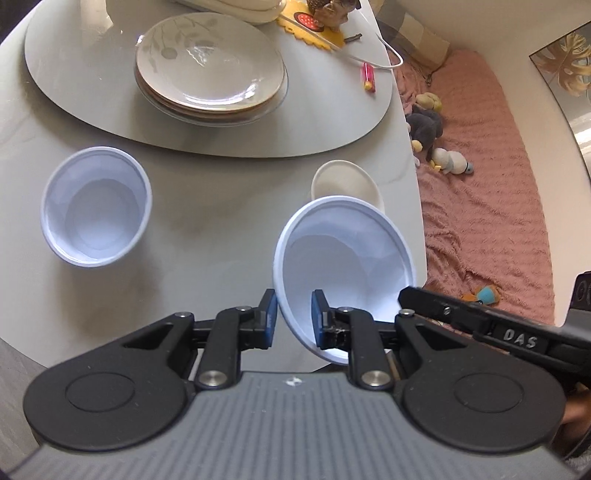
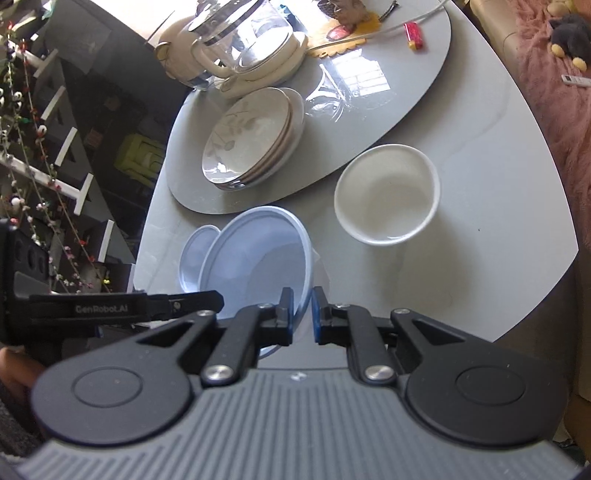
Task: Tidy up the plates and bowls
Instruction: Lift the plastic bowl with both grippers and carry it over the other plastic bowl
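A pale blue plastic bowl (image 1: 347, 266) is held tilted above the table edge by both grippers. My left gripper (image 1: 293, 319) has its fingers around the bowl's near rim. My right gripper (image 2: 300, 314) grips the opposite rim of the same bowl (image 2: 258, 266). A second pale blue bowl (image 1: 96, 206) stands upright on the table at the left; in the right wrist view it (image 2: 194, 245) shows behind the held bowl. A white ceramic bowl (image 2: 388, 194) stands at the right, also seen in the left wrist view (image 1: 347, 184). A stack of plates (image 1: 210, 68) sits on the grey turntable (image 1: 92, 96).
A glass jug on a cream tray (image 2: 243, 40), a yellow doily (image 1: 314, 27), a red lighter (image 1: 368, 76) and a white cable lie at the turntable's far side. The table edge (image 1: 417, 192) drops to a pink blanket with soft toys (image 1: 428, 129).
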Demonstrator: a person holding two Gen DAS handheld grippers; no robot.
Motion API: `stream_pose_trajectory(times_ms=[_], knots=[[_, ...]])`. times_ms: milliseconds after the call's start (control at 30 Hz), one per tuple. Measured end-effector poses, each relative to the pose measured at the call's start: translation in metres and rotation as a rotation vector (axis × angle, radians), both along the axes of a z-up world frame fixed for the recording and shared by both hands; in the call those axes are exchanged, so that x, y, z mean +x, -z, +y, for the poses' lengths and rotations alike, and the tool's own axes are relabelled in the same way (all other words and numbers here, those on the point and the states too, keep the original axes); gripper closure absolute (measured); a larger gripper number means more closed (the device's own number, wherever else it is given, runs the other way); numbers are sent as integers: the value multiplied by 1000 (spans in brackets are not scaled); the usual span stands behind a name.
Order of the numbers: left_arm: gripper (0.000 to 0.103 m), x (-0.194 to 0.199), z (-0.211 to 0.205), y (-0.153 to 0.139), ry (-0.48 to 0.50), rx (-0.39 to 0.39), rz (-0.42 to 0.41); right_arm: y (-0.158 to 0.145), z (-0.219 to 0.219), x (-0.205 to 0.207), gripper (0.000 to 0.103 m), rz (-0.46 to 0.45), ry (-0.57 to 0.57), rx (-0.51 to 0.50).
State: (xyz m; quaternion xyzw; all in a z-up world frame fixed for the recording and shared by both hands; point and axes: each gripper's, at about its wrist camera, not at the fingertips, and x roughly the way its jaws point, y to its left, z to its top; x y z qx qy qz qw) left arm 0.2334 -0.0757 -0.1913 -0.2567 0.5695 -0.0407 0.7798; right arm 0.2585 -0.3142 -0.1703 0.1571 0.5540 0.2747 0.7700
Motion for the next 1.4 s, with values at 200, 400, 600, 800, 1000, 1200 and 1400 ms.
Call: stream_pose_trajectory(times_ms=[200,400,600,800,1000,1200,1400], knots=[[80,-4,24,-7,9,-25,-28,-14,15,0,90,-67,19,21],[80,-7,47,-9,16,-55,-43,-17,36,2,90,-66,23,-1],[80,-11,76,-15,6,-72,-77,-22,58,0,90,-75,35,-4],[80,-14,108,-16,-20,-90,-105,-29,90,-2,90,-113,7,-48],[80,-8,148,-14,-74,-100,-136,-32,131,6,90,-145,-51,-69],[80,-8,184,-1,-103,-94,-128,-24,180,15,89,-187,-144,-134],[80,-7,212,26,-109,-108,-85,-5,216,20,89,-198,-222,-189]])
